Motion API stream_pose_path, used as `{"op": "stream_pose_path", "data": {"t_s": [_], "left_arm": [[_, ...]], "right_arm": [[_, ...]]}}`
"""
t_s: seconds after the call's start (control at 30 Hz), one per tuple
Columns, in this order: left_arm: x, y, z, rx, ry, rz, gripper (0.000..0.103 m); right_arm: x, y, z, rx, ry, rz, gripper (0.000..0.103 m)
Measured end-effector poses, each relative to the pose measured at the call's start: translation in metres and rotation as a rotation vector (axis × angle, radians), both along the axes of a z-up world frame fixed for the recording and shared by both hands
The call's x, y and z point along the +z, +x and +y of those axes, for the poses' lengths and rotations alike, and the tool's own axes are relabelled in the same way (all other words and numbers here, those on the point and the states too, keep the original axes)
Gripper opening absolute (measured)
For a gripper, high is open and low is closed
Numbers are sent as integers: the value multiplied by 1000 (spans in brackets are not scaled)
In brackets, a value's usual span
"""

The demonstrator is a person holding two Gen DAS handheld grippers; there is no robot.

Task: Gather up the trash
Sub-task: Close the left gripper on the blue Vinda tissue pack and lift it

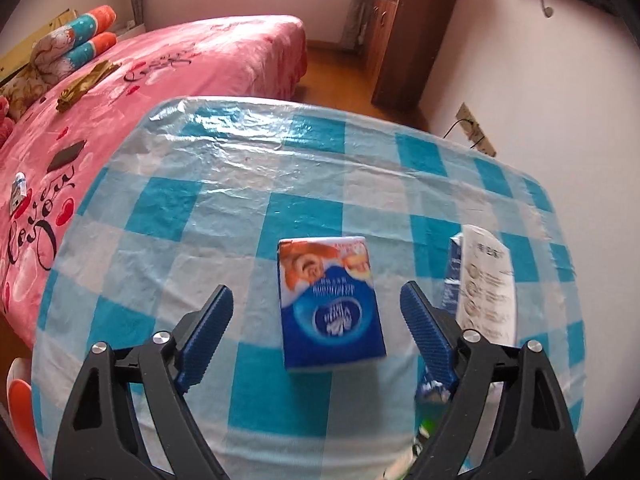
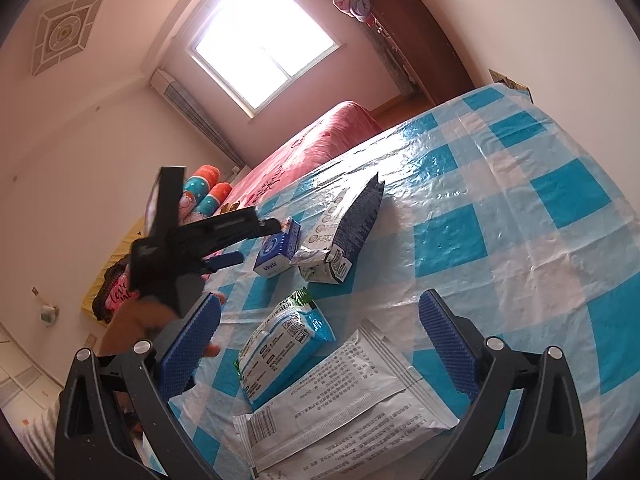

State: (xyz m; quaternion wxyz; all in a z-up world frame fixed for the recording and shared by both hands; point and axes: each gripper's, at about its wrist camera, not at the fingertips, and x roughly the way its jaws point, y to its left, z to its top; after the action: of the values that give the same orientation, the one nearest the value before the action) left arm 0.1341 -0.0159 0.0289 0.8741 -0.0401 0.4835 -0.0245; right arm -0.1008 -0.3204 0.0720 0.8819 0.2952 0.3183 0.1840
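Item: tissue pack [image 1: 330, 300] on tabletop [image 1: 240, 184] | left gripper [image 1: 316, 320] fingers wide, empty, straddling it | right gripper [image 2: 320, 348] wide, empty | I centre, then squeeze gently.

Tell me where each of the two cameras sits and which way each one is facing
Left wrist: rides the left hand-held gripper, looking steeply down past its open blue fingers at the tissue pack on the checked tablecloth.
Right wrist: rides the right hand-held gripper, tilted, looking across the table at the wrappers; its own open fingers show, plus the left gripper and the hand holding it.
Shared: tissue pack, the upright dark bag, tablecloth, pink bed.
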Motion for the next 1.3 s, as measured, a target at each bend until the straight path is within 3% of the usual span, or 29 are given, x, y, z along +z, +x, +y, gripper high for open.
{"op": "stream_pose_path", "data": {"t_s": [0.27,0.47,0.8,1.3], "left_arm": [[-15,11,-10,3,58,42,66],[-14,10,-13,-5,97,23,54],[-15,-14,-4,-8,63,4,53],[-14,-97,-7,-160,41,-17,53]], "right_arm": [[-2,1,1,24,11,2,98],[-3,2,2,32,14,6,98],[-3,2,6,49,-4,12,98],[-2,-8,8,27,-43,28,98]]}}
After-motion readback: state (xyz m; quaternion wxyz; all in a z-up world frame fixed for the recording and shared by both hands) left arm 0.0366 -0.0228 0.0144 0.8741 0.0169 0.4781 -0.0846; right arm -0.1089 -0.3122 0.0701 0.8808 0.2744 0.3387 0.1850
